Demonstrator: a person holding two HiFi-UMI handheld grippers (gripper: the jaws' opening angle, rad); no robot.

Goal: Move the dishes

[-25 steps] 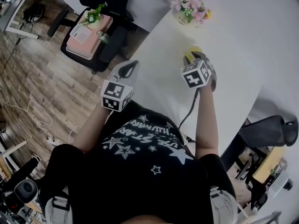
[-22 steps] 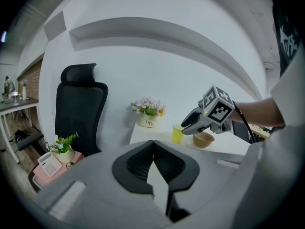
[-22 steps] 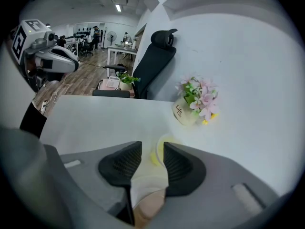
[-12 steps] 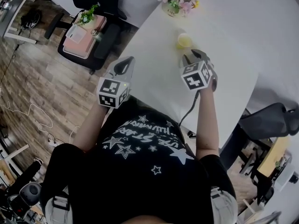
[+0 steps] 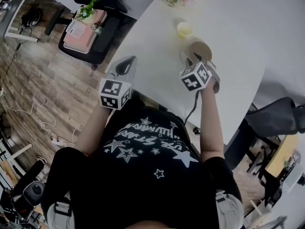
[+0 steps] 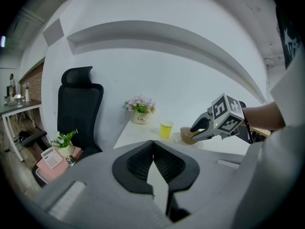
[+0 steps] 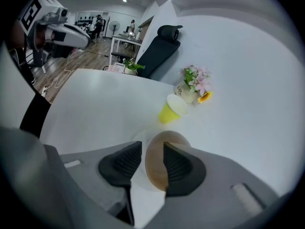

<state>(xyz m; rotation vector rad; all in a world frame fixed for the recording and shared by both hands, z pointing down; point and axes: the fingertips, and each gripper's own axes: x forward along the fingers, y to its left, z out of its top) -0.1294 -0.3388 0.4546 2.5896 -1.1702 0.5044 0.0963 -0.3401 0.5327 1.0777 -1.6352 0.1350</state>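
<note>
The brown bowl (image 7: 167, 138) sits on a white plate (image 7: 138, 138) on the white worktop (image 7: 95, 109), just beside a yellow cup (image 7: 172, 109) and near a flowerpot (image 7: 193, 87). The right tool (image 7: 152, 149) is open, its jaws straddling the bowl's near rim, one inside and one outside; they seem not yet to be pressing on it, though the angle makes that hard to judge. The bowl looks light, stiff and smooth, probably breakable, so a firm pinch low on the rim wall should suit. The left tool (image 6: 153, 161) is closed and empty, held off the worktop's edge.
</note>
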